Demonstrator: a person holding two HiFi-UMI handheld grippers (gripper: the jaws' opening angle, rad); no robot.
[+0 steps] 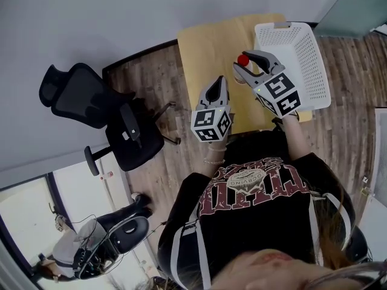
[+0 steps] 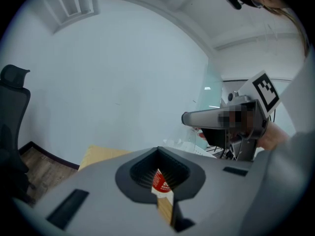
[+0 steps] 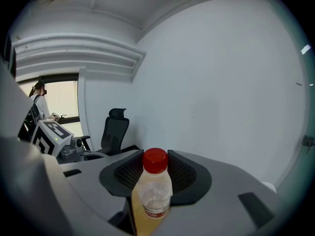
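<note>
The right claw (image 1: pixel 246 69) is closed on a small clear bottle (image 3: pixel 153 191) with a red cap. In the right gripper view the bottle stands upright between the jaws, its cap level with the dark ribbed pads and a strip of red label low on its body. From the head view it sits over the middle of the wooden bench (image 1: pixel 205 50), just left of the white plastic basket (image 1: pixel 309 44) that takes up the bench's right side. I cannot tell whether the bottle's base touches the wood.

The left claw (image 1: pixel 220 81) hangs over the near left part of the bench, a little apart from the right one. Its jaws are drawn almost together and pinch a small red-and-white scrap of label (image 2: pixel 160 181), with the bench showing through the slit below.

On the floor to the left stands a black office chair (image 1: pixel 97 107).
</note>
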